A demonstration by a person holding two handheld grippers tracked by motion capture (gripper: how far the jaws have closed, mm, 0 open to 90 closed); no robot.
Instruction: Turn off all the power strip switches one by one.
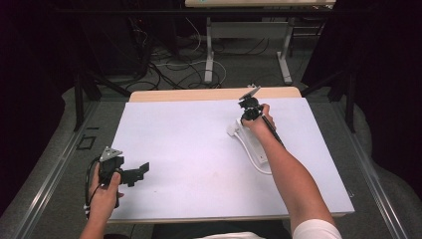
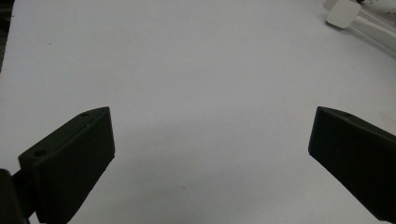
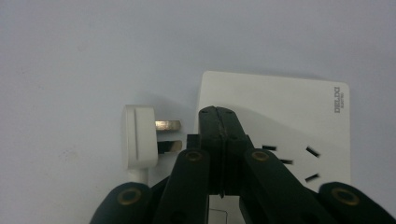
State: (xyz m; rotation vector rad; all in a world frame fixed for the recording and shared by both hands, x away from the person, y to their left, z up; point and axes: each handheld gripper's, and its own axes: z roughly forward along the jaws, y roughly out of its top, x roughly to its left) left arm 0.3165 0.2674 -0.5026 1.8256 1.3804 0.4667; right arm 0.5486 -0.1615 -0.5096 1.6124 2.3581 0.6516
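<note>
I am hovering my right claw [image 3: 218,112], jaws pressed together on nothing, over the flat white plastic power strip [image 3: 289,116] lying right of centre on the white counter [image 1: 189,149]. The white three-pin plug [image 3: 139,136] is lying just beside the strip's edge. My left claw [image 2: 210,140], at lower left, is standing spread wide.

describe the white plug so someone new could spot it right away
On the white table, look to the far right, by the right gripper. The white plug lies beside the white power strip, its bare metal prongs pointing at the strip's end.
</note>
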